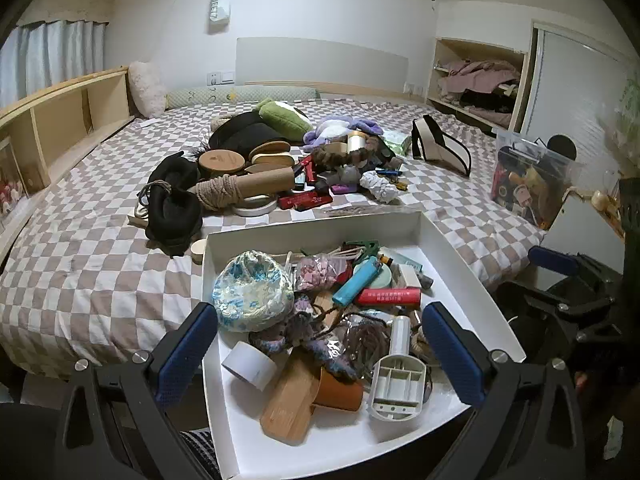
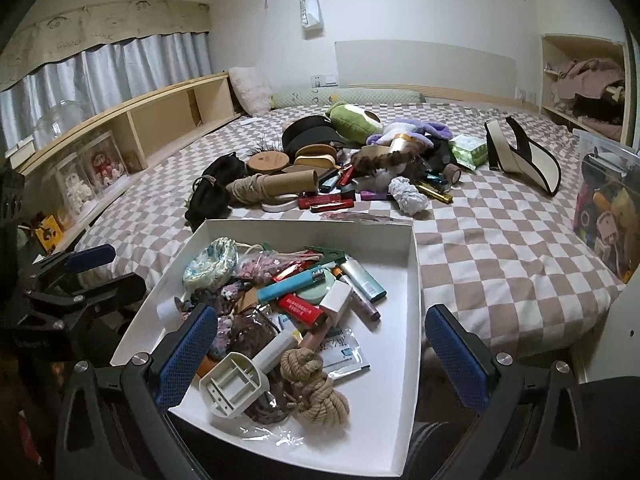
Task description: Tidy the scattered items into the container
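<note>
White tray part-filled, left gripper and right gripper spread, seemingly empty.

A white paper bag hanging on the far wall, at about twelve o'clock, carries the vertical word "SWEET" in dark letters. The beige fabric curtain valance at ten o'clock shows faint writing that seems to read "GOOD LUCK". The red cylindrical tube inside the white box bears white characters too small to read
</note>
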{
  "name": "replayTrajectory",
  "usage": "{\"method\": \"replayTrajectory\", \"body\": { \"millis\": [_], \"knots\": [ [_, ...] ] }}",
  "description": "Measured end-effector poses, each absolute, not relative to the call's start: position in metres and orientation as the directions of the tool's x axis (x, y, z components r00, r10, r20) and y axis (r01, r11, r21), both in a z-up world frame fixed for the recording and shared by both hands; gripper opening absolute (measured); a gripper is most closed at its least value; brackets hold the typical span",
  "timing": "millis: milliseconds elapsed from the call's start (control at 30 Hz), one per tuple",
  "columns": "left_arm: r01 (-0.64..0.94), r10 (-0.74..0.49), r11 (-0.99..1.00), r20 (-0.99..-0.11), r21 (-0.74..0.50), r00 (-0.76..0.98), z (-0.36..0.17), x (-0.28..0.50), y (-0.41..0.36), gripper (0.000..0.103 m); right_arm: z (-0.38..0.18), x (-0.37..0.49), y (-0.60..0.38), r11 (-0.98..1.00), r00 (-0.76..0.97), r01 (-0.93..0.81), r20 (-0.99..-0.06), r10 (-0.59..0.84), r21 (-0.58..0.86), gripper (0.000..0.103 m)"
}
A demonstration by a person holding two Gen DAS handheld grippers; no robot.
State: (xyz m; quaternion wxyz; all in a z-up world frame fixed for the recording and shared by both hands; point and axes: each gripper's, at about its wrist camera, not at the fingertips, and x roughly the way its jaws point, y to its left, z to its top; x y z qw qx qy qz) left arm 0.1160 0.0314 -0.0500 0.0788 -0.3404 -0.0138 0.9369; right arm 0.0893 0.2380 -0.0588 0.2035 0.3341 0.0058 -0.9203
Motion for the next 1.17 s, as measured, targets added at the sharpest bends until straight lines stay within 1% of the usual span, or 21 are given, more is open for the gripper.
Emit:
{"method": "replayTrajectory", "body": {
  "millis": [467, 933, 1167],
  "knots": [
    [-0.116, 0.138, -0.990, -0.641, -0.076, -0.755, -0.057, 0.123, 0.029, 0.103, -0.073, 0.096, 0.236, -0.923, -0.679, 0.369, -0.648, -0.346, 0.105, 0.103],
    [-0.129, 0.148, -0.989, -0.648, -0.077, -0.747, -0.062, 0.128, 0.030, 0.103, -0.071, 0.098, 0.233, -0.921, -0.681, 0.376, -0.643, -0.349, 0.102, 0.103],
    [-0.120, 0.133, -0.991, -0.638, -0.064, -0.758, -0.061, 0.130, 0.032, 0.103, -0.072, 0.099, 0.231, -0.920, -0.683, 0.379, -0.642, -0.349, 0.097, 0.103]
  ]
}}
